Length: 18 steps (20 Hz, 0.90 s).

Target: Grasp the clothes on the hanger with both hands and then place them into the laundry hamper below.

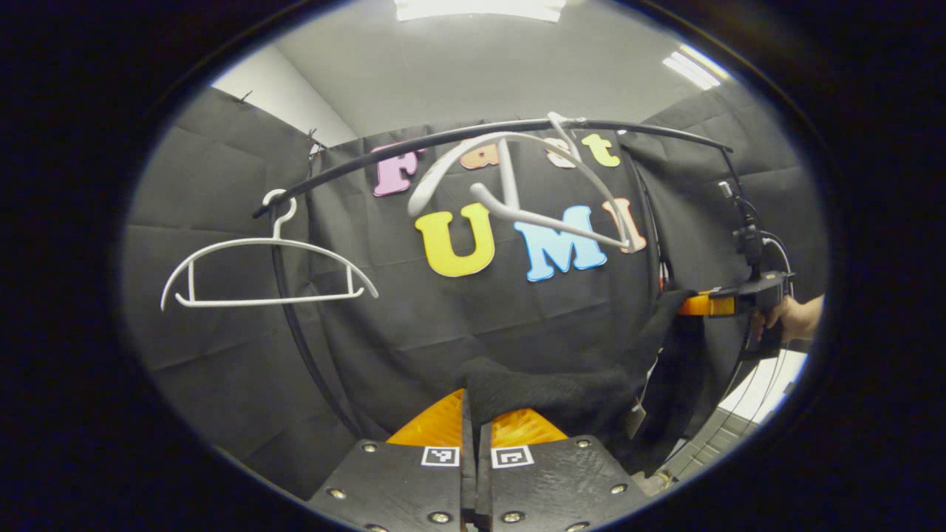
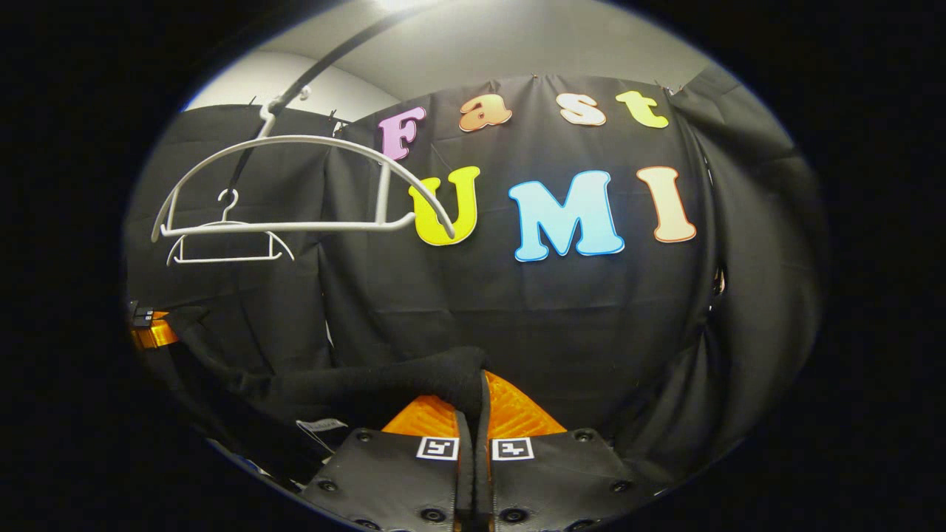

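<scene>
A black garment (image 1: 562, 395) sags in a band between the two grippers, off the hangers. My left gripper (image 1: 473, 415) is shut on one end of it, low in the left gripper view. Farther right there, the right gripper (image 1: 711, 304) grips the other end, with a hand (image 1: 794, 318) behind it. In the right gripper view my right gripper (image 2: 479, 408) is shut on the garment (image 2: 369, 384), which stretches left to the left gripper (image 2: 151, 331). A bare white hanger (image 1: 517, 193) hangs tilted on the black rail (image 1: 443, 140).
A second bare white hanger (image 1: 267, 273) hangs level at the rail's left end. The same two hangers, the larger hanger (image 2: 295, 185) and the far hanger (image 2: 228, 244), sit upper left in the right gripper view. Cables (image 1: 748, 229) run down beside the right gripper.
</scene>
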Each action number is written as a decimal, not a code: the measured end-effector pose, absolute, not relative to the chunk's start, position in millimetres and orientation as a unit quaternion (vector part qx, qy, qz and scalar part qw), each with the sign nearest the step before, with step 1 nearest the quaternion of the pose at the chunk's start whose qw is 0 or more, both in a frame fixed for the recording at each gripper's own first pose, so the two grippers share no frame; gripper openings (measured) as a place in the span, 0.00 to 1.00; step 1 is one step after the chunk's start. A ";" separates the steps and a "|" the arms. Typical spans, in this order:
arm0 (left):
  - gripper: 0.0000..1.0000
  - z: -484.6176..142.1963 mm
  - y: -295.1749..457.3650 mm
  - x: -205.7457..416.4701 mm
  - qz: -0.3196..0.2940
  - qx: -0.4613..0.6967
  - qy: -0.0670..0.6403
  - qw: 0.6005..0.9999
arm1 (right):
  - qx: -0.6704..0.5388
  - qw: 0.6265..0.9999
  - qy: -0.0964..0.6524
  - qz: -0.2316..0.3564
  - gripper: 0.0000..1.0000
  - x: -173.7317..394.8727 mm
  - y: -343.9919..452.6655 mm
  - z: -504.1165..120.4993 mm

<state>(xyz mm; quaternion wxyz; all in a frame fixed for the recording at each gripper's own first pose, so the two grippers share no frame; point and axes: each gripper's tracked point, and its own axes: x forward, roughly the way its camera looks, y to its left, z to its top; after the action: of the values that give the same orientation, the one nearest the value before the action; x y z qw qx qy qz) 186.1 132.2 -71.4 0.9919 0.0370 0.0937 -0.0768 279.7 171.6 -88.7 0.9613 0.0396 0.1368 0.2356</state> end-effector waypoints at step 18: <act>0.01 -101.9 33.1 118.7 -0.160 -0.046 0.103 0.981 | 0.043 0.936 0.166 0.308 0.02 114.7 242.2 -101.1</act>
<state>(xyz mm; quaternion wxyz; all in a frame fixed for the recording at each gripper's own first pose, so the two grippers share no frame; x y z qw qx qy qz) 118.7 33.1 -101.9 0.9806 -0.0456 0.1029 -0.1602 114.7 242.2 -101.1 0.9359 0.0425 0.1660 0.3078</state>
